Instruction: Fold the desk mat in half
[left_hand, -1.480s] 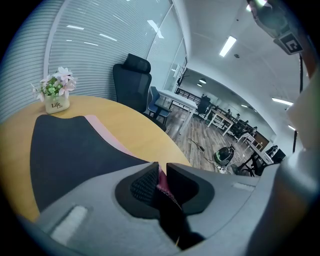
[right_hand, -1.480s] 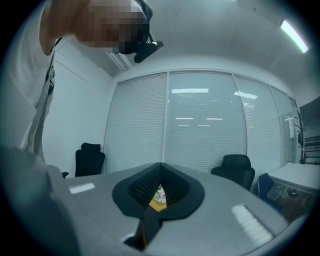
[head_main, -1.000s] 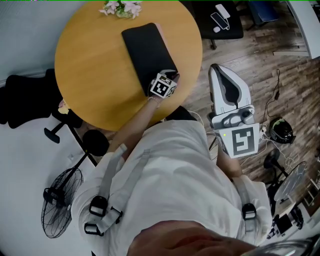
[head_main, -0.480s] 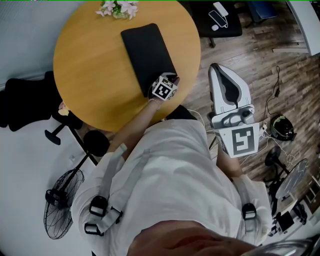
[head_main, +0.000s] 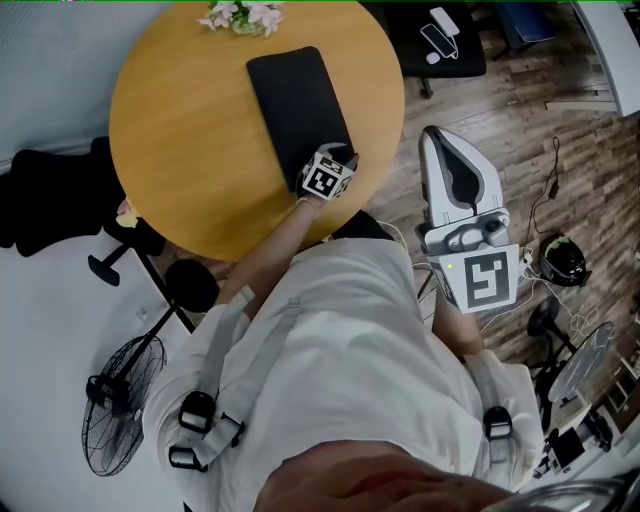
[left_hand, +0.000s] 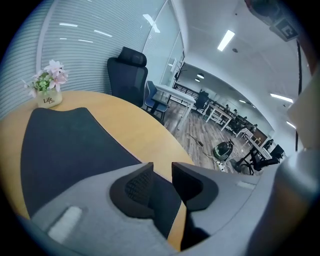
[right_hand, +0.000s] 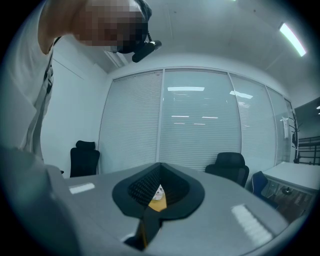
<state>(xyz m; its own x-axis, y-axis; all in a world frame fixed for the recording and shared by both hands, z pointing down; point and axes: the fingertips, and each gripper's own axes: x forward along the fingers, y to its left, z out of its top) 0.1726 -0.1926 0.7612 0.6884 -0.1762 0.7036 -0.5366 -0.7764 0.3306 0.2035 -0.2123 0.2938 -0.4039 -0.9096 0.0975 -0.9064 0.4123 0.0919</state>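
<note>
Round wooden table (head_main: 180, 150) in an office: the black desk mat (head_main: 297, 100) is laid on it, from near the flower pot (head_main: 240, 17) at the far edge to the near right edge. Its near end is straddled by the left gripper (left_hand: 162, 181), whose jaws are opening, pads not pressing on it. The right gripper (right_hand: 160, 172) is held closed and empty, off the table. The jaws are best parted fully before lifting away, so the mat's edges are not dragged askew.

free: tabletop (head_main: 180, 140) left of mat (head_main: 298, 100) | obstacle: 1 flower pot (head_main: 243, 18) beyond
</note>
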